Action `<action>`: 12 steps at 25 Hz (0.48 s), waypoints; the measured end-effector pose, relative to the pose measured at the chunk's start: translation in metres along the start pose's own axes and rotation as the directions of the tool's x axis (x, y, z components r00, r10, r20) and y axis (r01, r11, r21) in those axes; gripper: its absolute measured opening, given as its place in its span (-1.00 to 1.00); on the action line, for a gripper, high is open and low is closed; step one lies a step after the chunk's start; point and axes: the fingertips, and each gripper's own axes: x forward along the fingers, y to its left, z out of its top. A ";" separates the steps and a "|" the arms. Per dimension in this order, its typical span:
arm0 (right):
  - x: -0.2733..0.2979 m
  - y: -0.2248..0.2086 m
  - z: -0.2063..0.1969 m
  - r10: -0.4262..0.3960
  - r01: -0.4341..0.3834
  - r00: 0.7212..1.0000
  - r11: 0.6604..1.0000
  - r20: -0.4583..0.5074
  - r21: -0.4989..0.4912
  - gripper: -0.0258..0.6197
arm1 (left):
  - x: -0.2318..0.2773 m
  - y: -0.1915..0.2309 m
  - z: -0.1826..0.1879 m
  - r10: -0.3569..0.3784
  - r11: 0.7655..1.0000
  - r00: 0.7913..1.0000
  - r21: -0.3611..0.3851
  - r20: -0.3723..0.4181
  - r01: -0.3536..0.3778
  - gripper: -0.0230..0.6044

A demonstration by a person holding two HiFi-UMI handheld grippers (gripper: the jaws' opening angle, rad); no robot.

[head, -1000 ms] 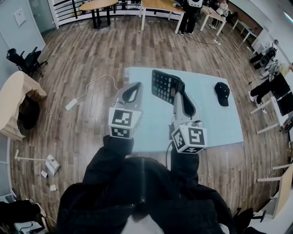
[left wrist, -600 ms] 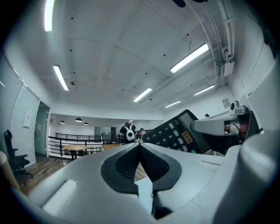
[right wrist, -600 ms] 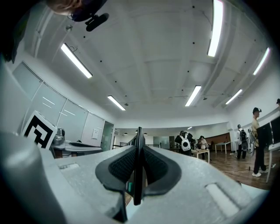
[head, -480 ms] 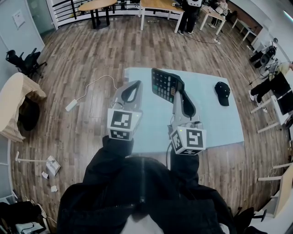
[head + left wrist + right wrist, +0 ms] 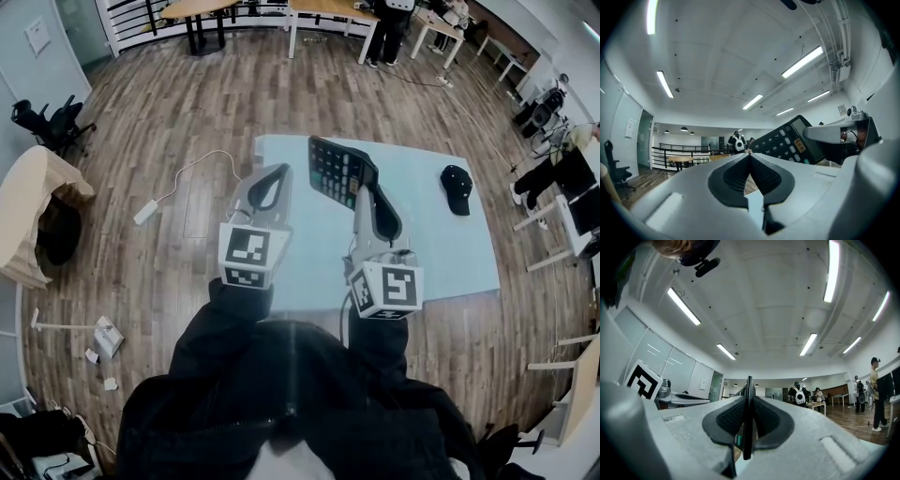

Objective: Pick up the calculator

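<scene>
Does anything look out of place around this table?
Nothing looks spilled or broken. A white adapter lies loose on the floor left of the table. The calculator tilts only because the right gripper holds it by an edge.

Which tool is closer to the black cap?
Right. The right tool, gripping the calculator, is just left of the black cap; the left tool sits farther left.

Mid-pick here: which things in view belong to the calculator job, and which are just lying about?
Part of the job:
- calculator, tilted, gripped edge-on
- right gripper, shut on it

Just lying about:
- black cap on the table
- white cable on the floor
- left gripper, shut and empty, idle beside the calculator
</scene>
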 end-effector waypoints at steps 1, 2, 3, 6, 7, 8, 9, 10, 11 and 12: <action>0.000 0.000 0.001 0.003 -0.003 1.000 1.000 0.001 -0.003 -0.79 | 0.000 0.000 0.001 0.000 1.000 1.000 0.002 0.000 0.000 -0.93; 0.000 -0.001 0.001 0.004 -0.004 1.000 1.000 0.001 -0.005 -0.79 | 0.001 -0.001 0.001 -0.001 1.000 1.000 0.003 0.000 0.001 -0.93; 0.000 -0.001 0.000 0.005 -0.005 1.000 1.000 -0.001 -0.005 -0.79 | 0.002 -0.002 0.000 -0.003 1.000 1.000 0.005 -0.001 0.003 -0.93; -0.001 -0.002 -0.001 0.002 -0.002 1.000 1.000 0.000 -0.007 -0.79 | 0.002 -0.005 -0.002 -0.009 1.000 1.000 0.005 -0.003 0.009 -0.93; -0.002 -0.002 -0.001 0.001 -0.001 1.000 1.000 0.001 -0.009 -0.79 | 0.002 -0.005 -0.002 -0.011 1.000 1.000 0.005 -0.003 0.011 -0.93; -0.003 -0.003 -0.001 0.000 0.000 1.000 1.000 0.003 -0.012 -0.79 | 0.003 -0.006 -0.002 -0.013 1.000 1.000 0.005 -0.003 0.013 -0.93; -0.004 -0.003 -0.001 -0.001 0.001 1.000 1.000 0.004 -0.013 -0.79 | 0.003 -0.007 -0.002 -0.015 1.000 1.000 0.005 -0.003 0.015 -0.93; -0.004 -0.003 0.000 -0.001 0.001 1.000 1.000 0.004 -0.013 -0.79 | 0.003 -0.009 -0.002 -0.017 1.000 1.000 0.006 -0.003 0.017 -0.93; -0.005 -0.003 0.001 -0.001 0.001 1.000 1.000 0.004 -0.010 -0.79 | 0.003 -0.010 -0.002 -0.020 1.000 1.000 0.006 -0.004 0.020 -0.93; -0.006 -0.003 0.001 0.000 0.000 1.000 1.000 0.003 -0.004 -0.79 | 0.003 -0.010 -0.001 -0.023 1.000 1.000 0.007 -0.004 0.023 -0.93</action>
